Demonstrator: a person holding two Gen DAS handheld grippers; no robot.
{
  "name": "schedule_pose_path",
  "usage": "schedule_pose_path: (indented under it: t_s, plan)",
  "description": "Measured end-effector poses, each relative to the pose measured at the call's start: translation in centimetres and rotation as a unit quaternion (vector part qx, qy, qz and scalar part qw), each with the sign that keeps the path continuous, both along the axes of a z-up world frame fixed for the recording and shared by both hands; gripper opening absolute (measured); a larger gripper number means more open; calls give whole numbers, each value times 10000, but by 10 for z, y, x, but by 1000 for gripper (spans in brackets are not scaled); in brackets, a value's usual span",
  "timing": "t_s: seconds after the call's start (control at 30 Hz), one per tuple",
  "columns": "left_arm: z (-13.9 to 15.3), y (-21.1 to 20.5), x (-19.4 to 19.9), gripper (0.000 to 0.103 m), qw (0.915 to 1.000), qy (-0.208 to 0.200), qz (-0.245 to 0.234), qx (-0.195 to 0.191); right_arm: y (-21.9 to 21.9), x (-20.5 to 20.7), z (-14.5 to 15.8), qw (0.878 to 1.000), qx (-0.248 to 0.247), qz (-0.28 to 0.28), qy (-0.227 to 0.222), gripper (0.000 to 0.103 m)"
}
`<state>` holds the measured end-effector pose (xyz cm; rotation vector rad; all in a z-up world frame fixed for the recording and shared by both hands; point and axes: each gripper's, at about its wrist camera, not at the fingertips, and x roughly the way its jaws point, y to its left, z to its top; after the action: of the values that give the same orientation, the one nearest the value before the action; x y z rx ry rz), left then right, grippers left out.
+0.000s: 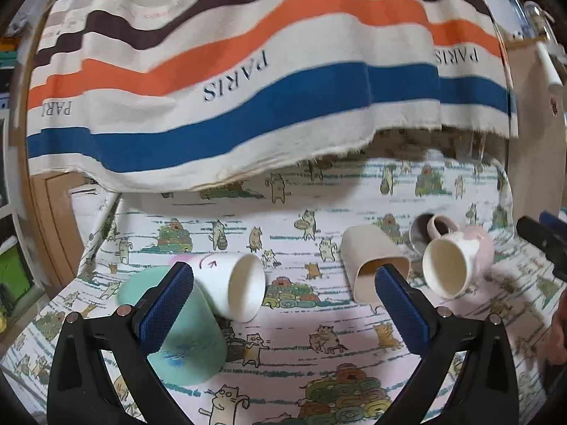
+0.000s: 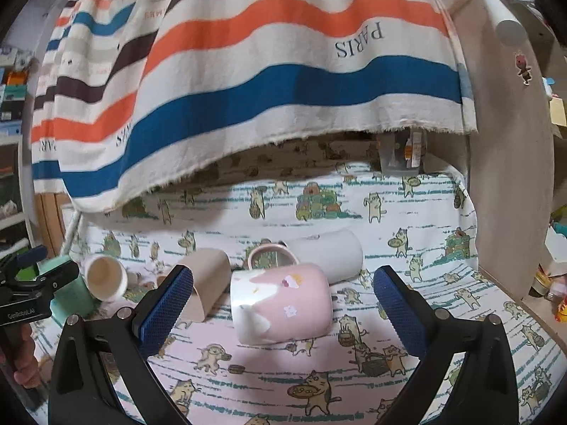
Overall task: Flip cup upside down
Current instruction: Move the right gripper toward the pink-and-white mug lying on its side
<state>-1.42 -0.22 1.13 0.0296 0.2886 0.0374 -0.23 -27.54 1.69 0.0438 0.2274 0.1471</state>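
Observation:
Several cups lie on a cat-print tablecloth [image 1: 301, 347]. In the left wrist view my left gripper [image 1: 283, 283] is open and empty. A mint green cup [image 1: 191, 340] stands upside down by its left finger, and a white cup [image 1: 237, 283] lies on its side against it. A beige cup [image 1: 372, 258] lies by the right finger. A pink and white mug [image 1: 457, 258] lies further right. In the right wrist view my right gripper [image 2: 283, 287] is open, with the pink mug [image 2: 283, 304] lying on its side between the fingers, untouched.
A striped "PARIS" cloth [image 2: 265, 71] hangs over the back of the table. A white cup [image 2: 329, 255] lies behind the pink mug. A wooden panel [image 2: 510, 177] stands at the right. The left gripper [image 2: 39, 283] shows at the left edge of the right wrist view.

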Motion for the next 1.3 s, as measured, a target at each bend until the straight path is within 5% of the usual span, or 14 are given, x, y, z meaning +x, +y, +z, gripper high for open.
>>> schedule_pose_path:
  t_s: [0.4, 0.53, 0.73, 0.87, 1.0, 1.3]
  plan:
    - [47, -21, -12, 102, 9984, -481, -281, 67, -5, -3, 9, 9998, 20, 221, 18, 103]
    - [51, -28, -12, 102, 9962, -645, -579, -130, -8, -2, 10, 9997, 77, 225, 37, 103]
    - [43, -42, -12, 102, 9922, -1088, -583, 160, -8, 1, 8, 9996, 102, 251, 128, 103]
    - [29, -40, -1, 102, 9942, -953, -467, 172, -8, 1, 8, 9996, 75, 233, 131, 103]
    - [22, -29, 10, 102, 9968, -642, -431, -211, -11, 6, 11, 9994, 110, 243, 228, 103]
    - [9, -8, 30, 102, 9979, -146, -148, -609, -6, 59, 11, 9875, -164, 732, 1384, 103]
